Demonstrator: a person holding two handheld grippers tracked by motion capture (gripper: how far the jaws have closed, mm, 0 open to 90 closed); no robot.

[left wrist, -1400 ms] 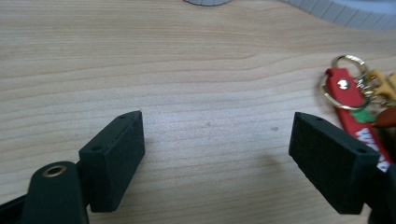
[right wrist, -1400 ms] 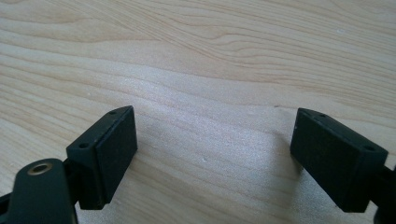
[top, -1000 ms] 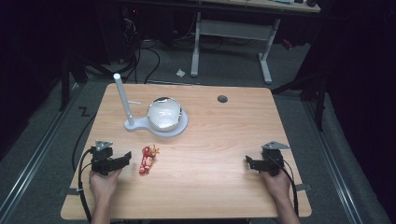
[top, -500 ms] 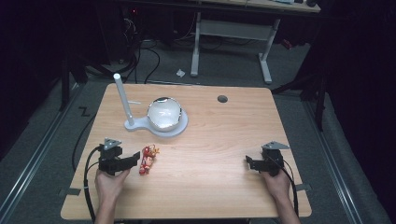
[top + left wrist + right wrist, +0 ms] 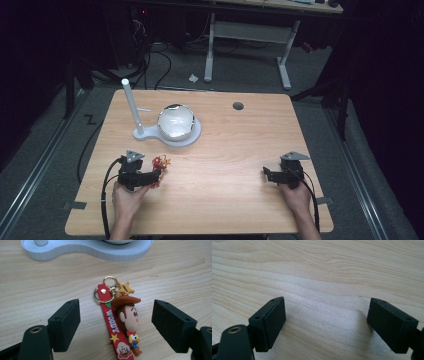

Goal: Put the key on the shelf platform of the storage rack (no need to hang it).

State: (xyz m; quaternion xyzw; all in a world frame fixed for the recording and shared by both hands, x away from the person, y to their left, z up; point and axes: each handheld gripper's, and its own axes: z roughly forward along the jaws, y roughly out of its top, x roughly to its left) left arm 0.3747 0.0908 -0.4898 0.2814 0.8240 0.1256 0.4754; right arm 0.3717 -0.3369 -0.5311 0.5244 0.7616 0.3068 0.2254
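A Woody keychain (image 5: 120,322) lies flat on the wooden table (image 5: 225,150): a red strap, a cowboy figure, a gold star and metal rings. My left gripper (image 5: 115,325) is open, one jaw on each side of the keychain and neither touching it. From above, the keychain (image 5: 159,165) shows at the tip of the left gripper (image 5: 154,176). My right gripper (image 5: 327,322) is open over bare wood; in the high view the right gripper (image 5: 267,175) rests near the table's right front.
A white stand (image 5: 172,136) with an upright post (image 5: 131,105) and a shiny bowl (image 5: 175,121) sits behind the keychain; its base (image 5: 87,250) shows in the left gripper view. A round grommet hole (image 5: 238,106) is at the far side. Dark floor and cables surround the table.
My left gripper has moved right and forward until its open jaws straddle the keychain. The right gripper has stayed put.
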